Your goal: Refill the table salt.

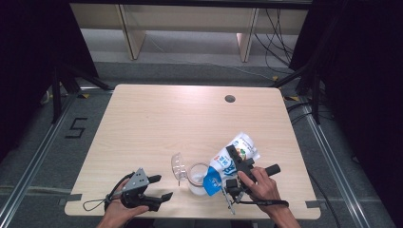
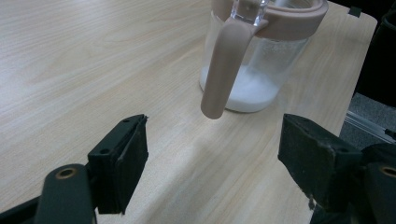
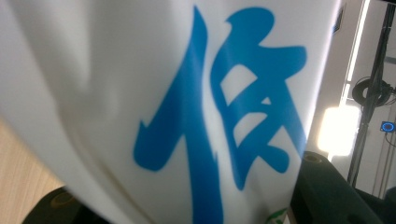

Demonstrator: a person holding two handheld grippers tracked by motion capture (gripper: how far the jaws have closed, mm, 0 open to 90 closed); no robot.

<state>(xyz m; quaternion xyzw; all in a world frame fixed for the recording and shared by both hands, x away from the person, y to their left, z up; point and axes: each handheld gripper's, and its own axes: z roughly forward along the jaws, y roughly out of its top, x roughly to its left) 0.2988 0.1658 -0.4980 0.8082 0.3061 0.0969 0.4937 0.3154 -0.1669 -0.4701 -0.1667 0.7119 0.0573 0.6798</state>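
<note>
Pouring from the bag into the jug.

My right gripper (image 1: 234, 172) is clamped on the white-and-blue bag (image 1: 236, 153), tipped with its blue end over the mouth of the clear jug (image 1: 196, 179) near the table's (image 1: 157, 118) front edge; white powder already lies in the jug's bottom (image 2: 252, 91). My left gripper (image 1: 161, 187) rests wide apart, holding nothing, just short of the jug's pink handle (image 2: 223, 70). Next, I judge, I must keep the bag's mouth over the opening and tilt gently, perhaps steadying the handle, so nothing spills.
</note>
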